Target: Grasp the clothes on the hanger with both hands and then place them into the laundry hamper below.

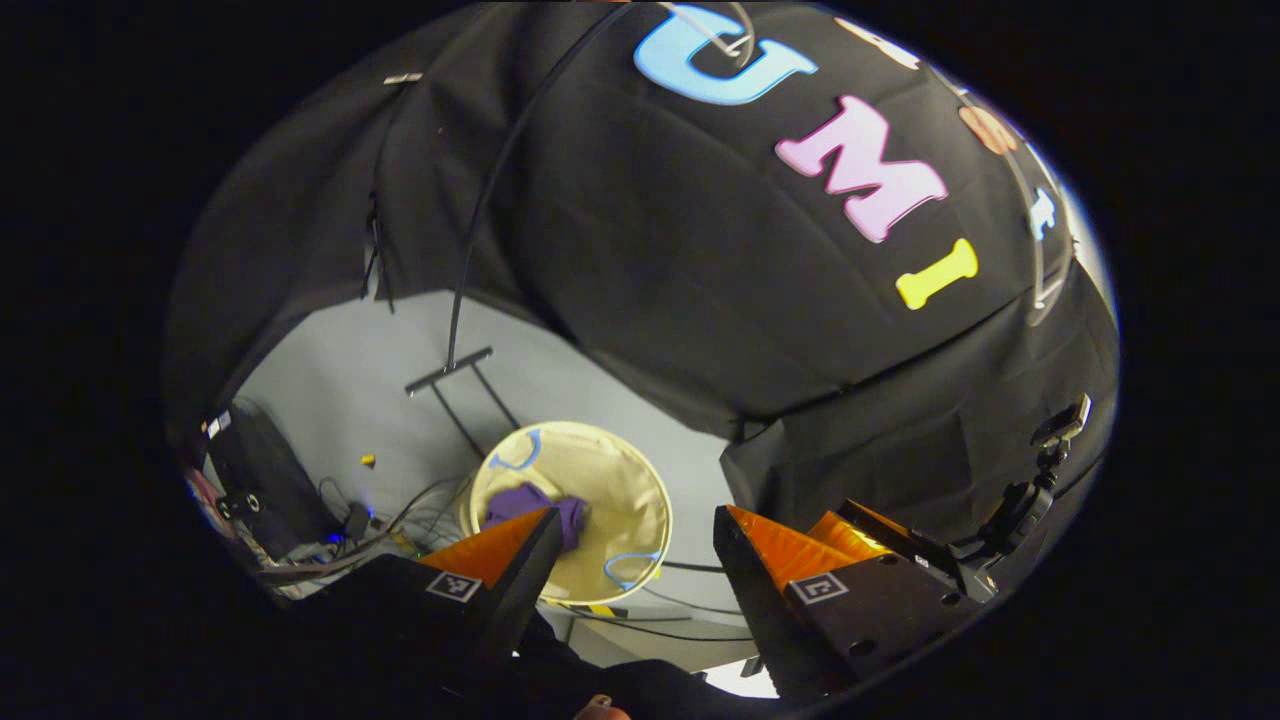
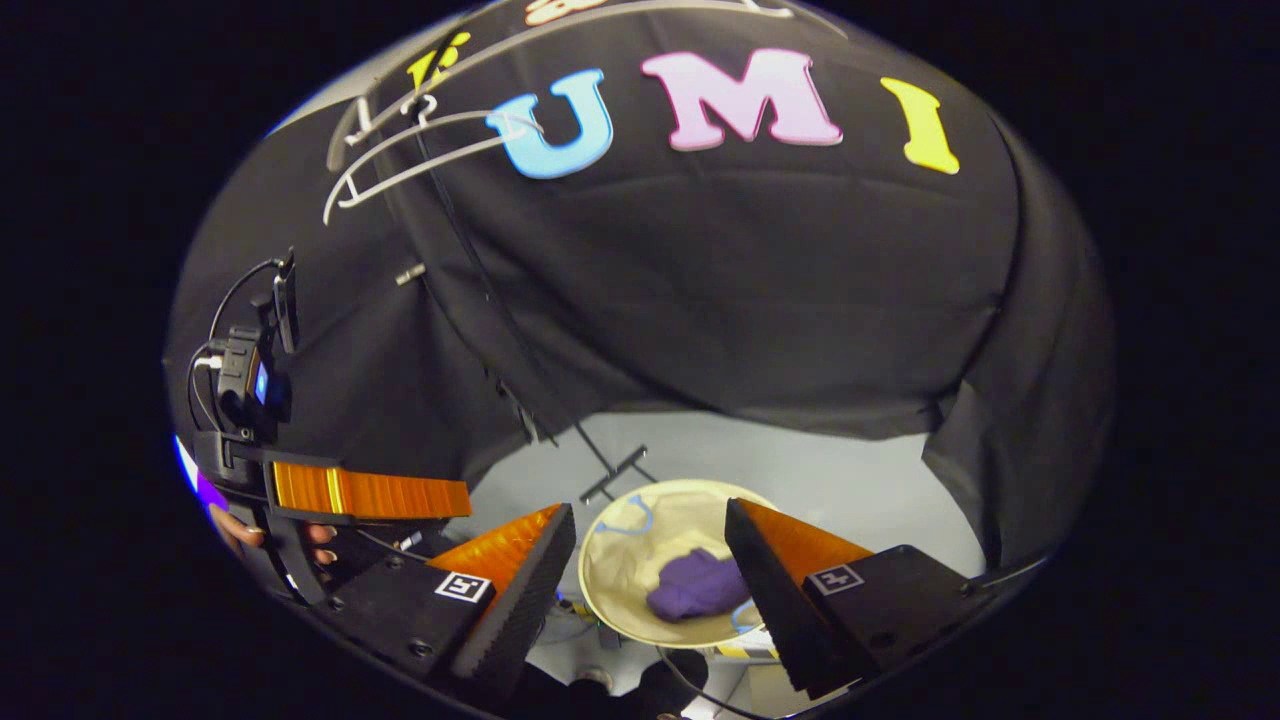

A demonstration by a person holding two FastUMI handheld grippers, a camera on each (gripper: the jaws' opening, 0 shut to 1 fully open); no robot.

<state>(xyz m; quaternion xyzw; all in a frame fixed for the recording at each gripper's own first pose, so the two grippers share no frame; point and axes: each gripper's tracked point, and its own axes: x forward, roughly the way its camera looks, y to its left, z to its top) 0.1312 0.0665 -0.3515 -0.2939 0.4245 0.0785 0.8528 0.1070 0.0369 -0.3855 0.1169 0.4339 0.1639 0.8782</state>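
1. Hamper first, in the left gripper view: a round cream laundry hamper (image 1: 600, 500) with blue handle loops stands on the grey floor (image 1: 350, 390), and a crumpled purple garment (image 1: 530, 503) lies inside it, toward its left side. The left claw (image 1: 635, 535) hangs above the hamper with its fingers apart and nothing between them. A black rack pole (image 1: 480, 230) runs down to a foot bar on the floor behind the hamper, and cables (image 1: 400, 515) trail on the floor at its left.

2. Hamper again, in the right gripper view: the laundry hamper (image 2: 625, 560) sits on the floor (image 2: 820, 470) below, with the purple garment (image 2: 695, 585) bunched in its lower middle. The right claw (image 2: 650, 545) is spread wide and empty above it. A bare white hanger (image 2: 420, 160) hangs on the rack at upper left. The left claw (image 2: 440, 497) reaches in from the left, held by a hand (image 2: 235, 530); from here I cannot tell how its fingers stand.
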